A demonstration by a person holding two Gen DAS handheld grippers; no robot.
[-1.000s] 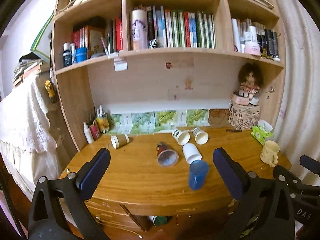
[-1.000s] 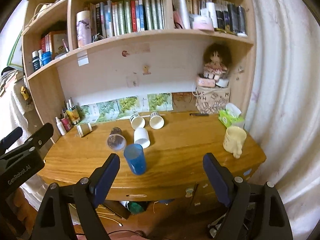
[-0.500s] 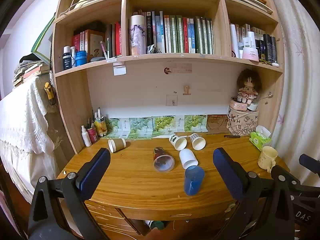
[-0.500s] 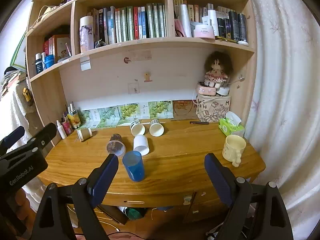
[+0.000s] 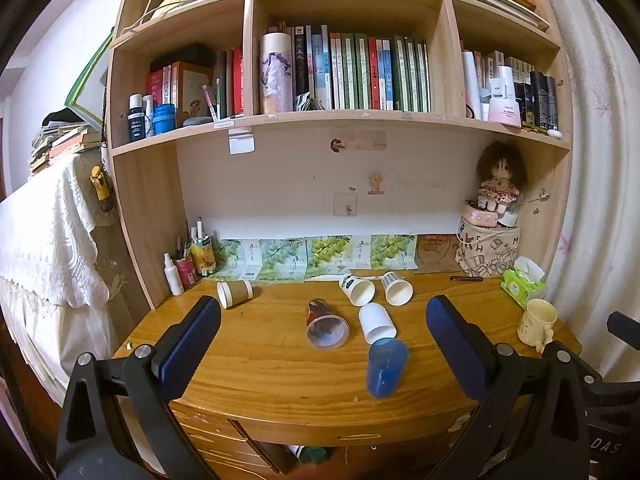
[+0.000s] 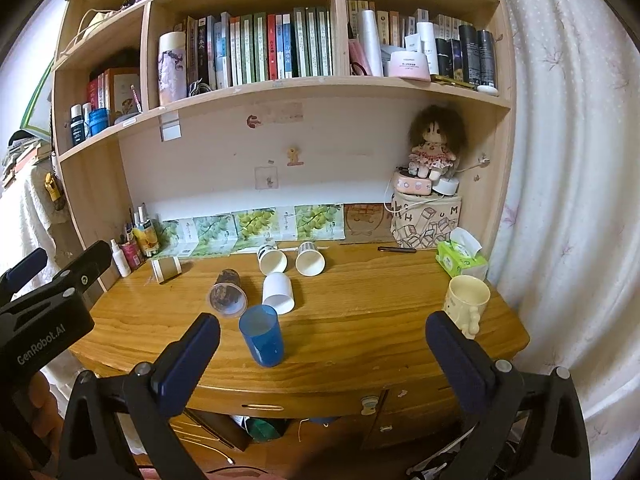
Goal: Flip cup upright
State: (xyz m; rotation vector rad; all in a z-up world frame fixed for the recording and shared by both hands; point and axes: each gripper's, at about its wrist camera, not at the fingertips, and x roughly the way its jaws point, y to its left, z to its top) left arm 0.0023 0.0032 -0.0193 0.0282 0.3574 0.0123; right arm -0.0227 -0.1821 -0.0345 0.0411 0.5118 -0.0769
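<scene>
1. On the left of the desk (image 6: 360, 344), near the back, a brown sleeved paper cup (image 6: 166, 269) lies on its side, well apart from the rest.
2. Toward the middle a clear plastic cup (image 6: 227, 294) lies on its side with its mouth facing the cameras; just beside it a plain white cup (image 6: 279, 293) is tipped over too, and behind them two printed paper cups (image 6: 291, 258) lie mouth-forward.
3. In front of that cluster a blue cup (image 6: 262, 335) stands upright near the desk edge — as the task wants a cup to stand.
4. At the far right a cream mug (image 6: 466, 300) is upright as well.
5. The left gripper (image 5: 322, 340) and right gripper (image 6: 322, 348) both hang back off the desk edge, fingers spread wide, nothing between them.
6. Step in hand, as I judge it: either an approach to one of the tipped cups or a retreat after a cup was set up — the frames fit both. A next flip would call for a side grasp on a lying cup's wall, then a turn onto its base.
</scene>
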